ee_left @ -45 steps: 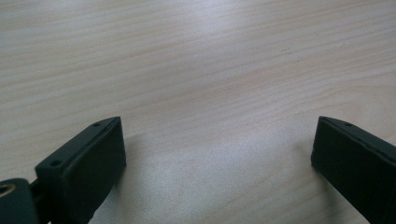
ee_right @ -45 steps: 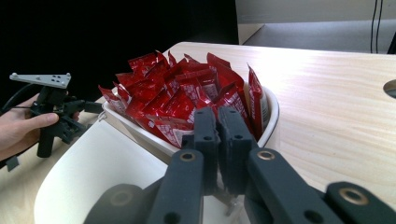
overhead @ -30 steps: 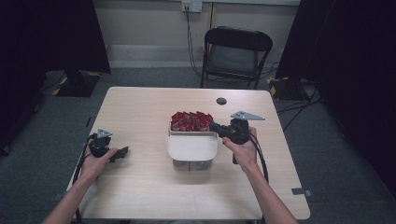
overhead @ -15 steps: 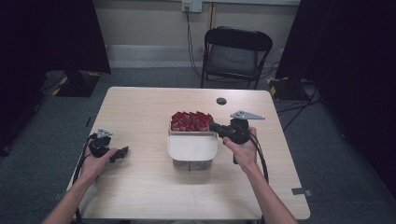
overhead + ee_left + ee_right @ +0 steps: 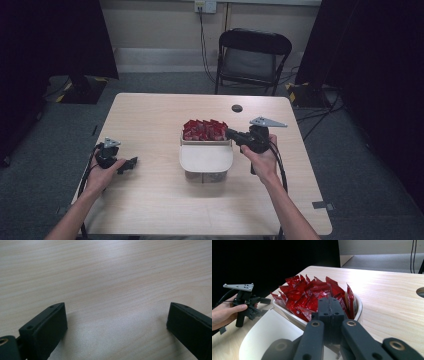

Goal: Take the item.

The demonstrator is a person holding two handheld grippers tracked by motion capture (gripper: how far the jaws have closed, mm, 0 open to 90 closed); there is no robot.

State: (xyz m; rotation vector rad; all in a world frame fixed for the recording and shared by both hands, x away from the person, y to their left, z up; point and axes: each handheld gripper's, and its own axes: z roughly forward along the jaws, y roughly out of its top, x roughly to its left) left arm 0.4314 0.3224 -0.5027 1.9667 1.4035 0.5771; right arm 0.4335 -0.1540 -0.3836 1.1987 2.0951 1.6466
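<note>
A white tub [image 5: 183, 141] full of red packets [image 5: 204, 129] stands mid-table, with an empty white tub [image 5: 206, 159] directly in front of it. My right gripper [image 5: 231, 133] hovers at the packets' right edge and points left, its jaws shut with nothing between them. In the right gripper view the shut tips [image 5: 331, 305] sit just before the red packets [image 5: 312, 293], over the tub's rim [image 5: 359, 307]. My left gripper [image 5: 130, 163] rests on the table at the left, open. The left gripper view has its jaws [image 5: 115, 312] wide apart over bare wood.
A small round black hole [image 5: 237, 108] sits in the tabletop behind the tubs. A black folding chair [image 5: 252, 55] stands beyond the table's far edge. Cables lie on the floor at the right. My left gripper [image 5: 263, 306] also appears in the right gripper view.
</note>
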